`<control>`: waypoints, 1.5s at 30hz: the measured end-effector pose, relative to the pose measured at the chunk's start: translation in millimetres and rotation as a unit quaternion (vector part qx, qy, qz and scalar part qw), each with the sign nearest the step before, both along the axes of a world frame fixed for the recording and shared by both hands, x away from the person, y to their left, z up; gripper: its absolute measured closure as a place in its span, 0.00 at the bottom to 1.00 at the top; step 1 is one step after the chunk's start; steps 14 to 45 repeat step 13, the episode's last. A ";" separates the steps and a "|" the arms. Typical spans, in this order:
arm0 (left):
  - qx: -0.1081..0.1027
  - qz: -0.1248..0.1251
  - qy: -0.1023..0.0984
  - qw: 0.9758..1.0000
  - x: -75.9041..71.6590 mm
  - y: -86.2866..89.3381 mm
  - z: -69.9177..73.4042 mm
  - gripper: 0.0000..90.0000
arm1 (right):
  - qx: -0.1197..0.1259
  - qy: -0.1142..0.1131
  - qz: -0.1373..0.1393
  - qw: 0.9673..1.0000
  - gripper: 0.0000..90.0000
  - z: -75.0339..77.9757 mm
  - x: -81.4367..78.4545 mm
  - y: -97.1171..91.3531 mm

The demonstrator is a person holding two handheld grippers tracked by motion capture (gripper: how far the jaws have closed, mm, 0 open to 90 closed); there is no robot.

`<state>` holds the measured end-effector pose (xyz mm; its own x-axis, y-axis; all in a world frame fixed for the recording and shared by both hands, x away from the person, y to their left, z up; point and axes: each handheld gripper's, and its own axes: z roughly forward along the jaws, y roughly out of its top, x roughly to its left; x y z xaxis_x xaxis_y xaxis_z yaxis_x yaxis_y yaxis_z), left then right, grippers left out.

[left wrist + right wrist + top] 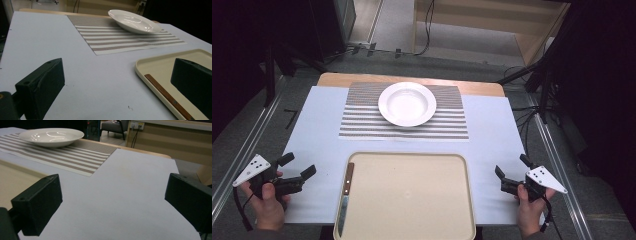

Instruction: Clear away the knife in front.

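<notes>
White paper covers the table (322,130). Both claws, left claw (298,168) and right claw (510,172), hang released. Nearest lies the knife (345,199), along the tray's (412,200) left edge; best grip its wooden handle squarely.

Lab recording set-up — stands (546,82), floor cables (428,30).
</notes>
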<state>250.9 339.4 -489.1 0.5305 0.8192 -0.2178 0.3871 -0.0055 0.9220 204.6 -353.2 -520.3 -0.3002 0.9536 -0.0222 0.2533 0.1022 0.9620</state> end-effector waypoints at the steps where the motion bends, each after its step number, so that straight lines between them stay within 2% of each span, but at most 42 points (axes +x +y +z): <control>1: 0.002 0.000 0.001 1.000 0.0 -0.3 -0.3 0.00 | 0.000 0.001 -0.001 1.000 0.00 0.0 0.0 0.1; 8: -0.004 0.000 0.003 1.000 0.5 0.4 -1.0 0.00 | 0.002 0.003 -0.002 1.000 0.00 0.0 -0.2 0.3; 13: 0.001 -0.002 0.007 1.000 1.2 -1.2 -1.0 0.00 | 0.002 0.005 -0.005 1.000 0.00 0.0 0.2 0.3; 45: 0.001 -0.002 0.007 1.000 1.2 -1.2 -1.0 0.00 | 0.002 0.005 -0.005 1.000 0.00 0.0 0.2 0.3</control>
